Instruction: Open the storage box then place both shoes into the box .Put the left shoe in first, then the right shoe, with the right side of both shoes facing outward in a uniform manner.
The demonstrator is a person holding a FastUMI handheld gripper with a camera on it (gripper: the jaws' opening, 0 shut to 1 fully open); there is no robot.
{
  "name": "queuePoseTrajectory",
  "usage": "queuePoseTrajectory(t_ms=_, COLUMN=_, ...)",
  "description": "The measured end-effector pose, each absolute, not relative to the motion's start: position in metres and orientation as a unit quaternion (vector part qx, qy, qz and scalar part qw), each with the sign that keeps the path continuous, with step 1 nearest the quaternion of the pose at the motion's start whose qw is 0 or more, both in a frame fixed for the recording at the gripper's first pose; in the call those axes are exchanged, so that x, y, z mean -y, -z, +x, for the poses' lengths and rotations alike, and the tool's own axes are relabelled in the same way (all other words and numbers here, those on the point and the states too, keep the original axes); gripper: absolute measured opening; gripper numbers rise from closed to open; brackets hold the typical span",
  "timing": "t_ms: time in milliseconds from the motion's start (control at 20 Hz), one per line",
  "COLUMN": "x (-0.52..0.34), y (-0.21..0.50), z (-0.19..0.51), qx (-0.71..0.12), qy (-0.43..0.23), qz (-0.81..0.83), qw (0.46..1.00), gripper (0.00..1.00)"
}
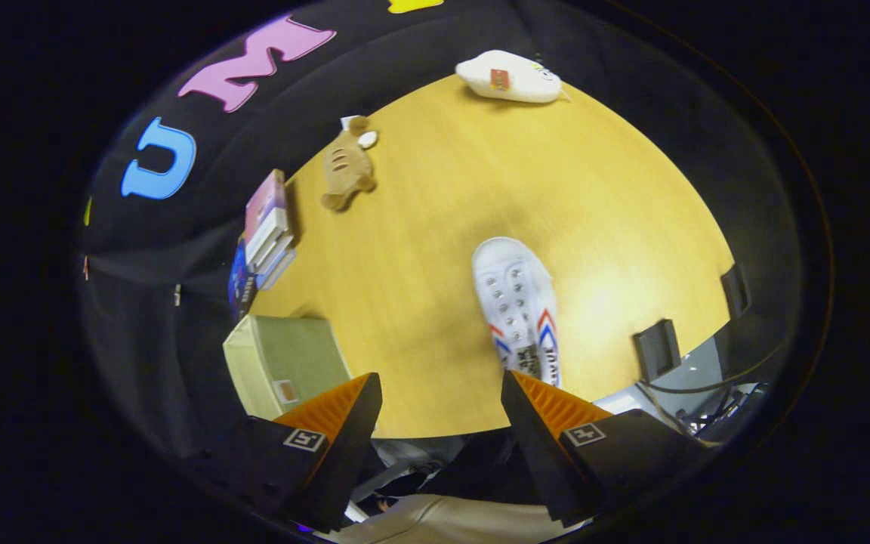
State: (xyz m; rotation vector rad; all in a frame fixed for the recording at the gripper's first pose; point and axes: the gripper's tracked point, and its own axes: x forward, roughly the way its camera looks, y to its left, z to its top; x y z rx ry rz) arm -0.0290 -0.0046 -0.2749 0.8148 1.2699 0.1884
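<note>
**Fingers spread wide above the bench, one white shoe just ahead**

The gripper [441, 389] hangs over the near edge of the round, yellow wood-grain bench [442, 227], looking down on it. Its two fingers stand far apart and hold nothing; bare bench shows in the gap between them.

A white lace-up canvas shoe with red and blue stripes on its sides [518, 306] lies flat on the bench just ahead of the right finger, its toe pointing away from the gripper and its heel close to the right fingertip [514, 389]. It touches neither finger.

A pale green fabric storage box [284, 363] sits at the bench's left edge, just beyond the left finger; its top looks shut, though the blur makes that uncertain.

Farther along the left edge, past the box, lies a stack of books [267, 230]. Beyond them a tan plush animal toy [348, 170] rests on the bench, and at the far edge lies a white oblong plush toy with a small red patch [509, 77]. On the right side, two dark square clamps [658, 347] grip the bench edge, with cables trailing beneath.
</note>
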Motion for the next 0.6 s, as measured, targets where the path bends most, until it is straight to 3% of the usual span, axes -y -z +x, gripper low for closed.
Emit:
queuePoseTrajectory(t_ms=200, x=0.031, y=0.338, z=-0.029, qx=-0.606, qy=-0.054, qz=0.329, qw=0.722, gripper=0.97)
queuePoseTrajectory(t_ms=600, x=0.038, y=0.413, z=-0.014, qx=-0.639, qy=-0.059, qz=0.253, qw=0.724, gripper=0.96)
